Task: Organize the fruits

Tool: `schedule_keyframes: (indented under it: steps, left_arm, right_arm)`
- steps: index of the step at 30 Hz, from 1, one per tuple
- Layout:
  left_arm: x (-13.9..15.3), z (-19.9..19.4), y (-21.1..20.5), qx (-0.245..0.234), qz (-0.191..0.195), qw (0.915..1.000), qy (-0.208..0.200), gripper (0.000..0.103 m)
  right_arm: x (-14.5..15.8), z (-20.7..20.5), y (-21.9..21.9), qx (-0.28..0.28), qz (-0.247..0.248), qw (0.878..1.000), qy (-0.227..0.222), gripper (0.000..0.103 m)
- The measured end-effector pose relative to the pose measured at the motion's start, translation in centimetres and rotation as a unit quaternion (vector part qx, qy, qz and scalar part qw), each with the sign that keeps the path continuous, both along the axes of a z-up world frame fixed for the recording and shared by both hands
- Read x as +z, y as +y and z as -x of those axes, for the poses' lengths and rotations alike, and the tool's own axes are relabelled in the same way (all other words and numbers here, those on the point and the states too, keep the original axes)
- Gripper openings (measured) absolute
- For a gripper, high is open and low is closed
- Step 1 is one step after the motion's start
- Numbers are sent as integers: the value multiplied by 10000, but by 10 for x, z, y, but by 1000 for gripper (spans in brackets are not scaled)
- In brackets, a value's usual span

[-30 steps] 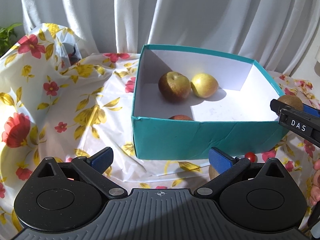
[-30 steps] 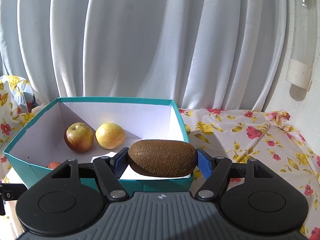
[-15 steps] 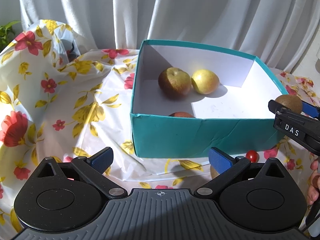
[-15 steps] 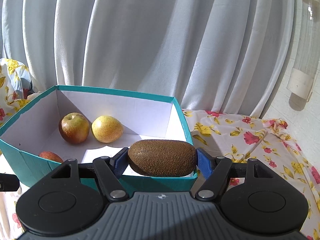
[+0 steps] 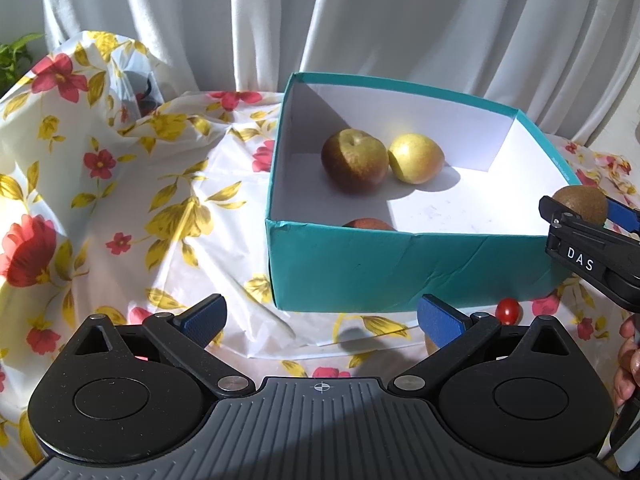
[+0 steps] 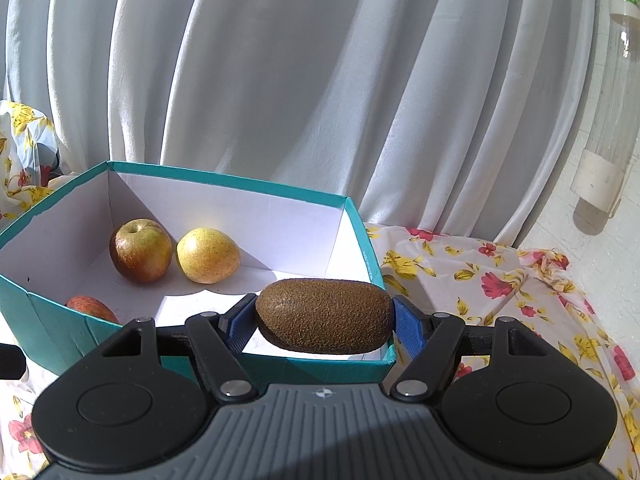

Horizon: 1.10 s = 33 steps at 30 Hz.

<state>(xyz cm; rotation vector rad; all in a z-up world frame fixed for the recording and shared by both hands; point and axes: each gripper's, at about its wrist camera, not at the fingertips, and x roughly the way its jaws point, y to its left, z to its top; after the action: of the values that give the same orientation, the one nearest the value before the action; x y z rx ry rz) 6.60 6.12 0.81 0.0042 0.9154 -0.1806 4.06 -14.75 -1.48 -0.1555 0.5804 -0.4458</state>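
Observation:
My right gripper [image 6: 324,316] is shut on a brown kiwi [image 6: 324,314] and holds it over the near right corner of the teal box [image 6: 48,320]. The kiwi [image 5: 584,204] and right gripper [image 5: 582,210] show at the right edge of the left wrist view. The box [image 5: 400,268] holds a red-green apple [image 5: 354,164], a yellow pear [image 5: 416,158] and a red fruit [image 5: 368,224] half hidden behind the front wall. My left gripper [image 5: 320,318] is open and empty in front of the box.
A cherry tomato [image 5: 508,310] lies on the floral tablecloth [image 5: 120,200] by the box's front right corner. Another fruit [image 5: 430,344] is partly hidden behind my left gripper's right finger. White curtains hang behind. A clear tube [image 6: 608,120] hangs on the right wall.
My right gripper has risen and moved forward with the kiwi, closer over the box's corner. My left gripper has risen slightly, staying open.

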Motion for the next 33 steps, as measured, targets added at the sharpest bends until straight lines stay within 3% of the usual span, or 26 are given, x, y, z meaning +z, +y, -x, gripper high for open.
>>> schedule_keyframes:
  steps: [16, 19, 25, 33]
  left_arm:
    - [-1, -1, -4, -47, -23, 10000, 35, 103]
    - [-4, 2, -2, -32, -81, 9999, 57, 103]
    - [-9, 8, 6, 66, -66, 9999, 65, 103]
    - [-14, 26, 8, -365, 244, 9990, -56, 103]
  right_arm:
    - [1, 0, -1, 60, -3, 10000, 45, 72]
    - [5, 3, -2, 59, -89, 9999, 8, 80]
    - [28, 34, 0, 110, -237, 9982, -537, 98]
    - [45, 80, 11, 46, -519, 9951, -835, 101]
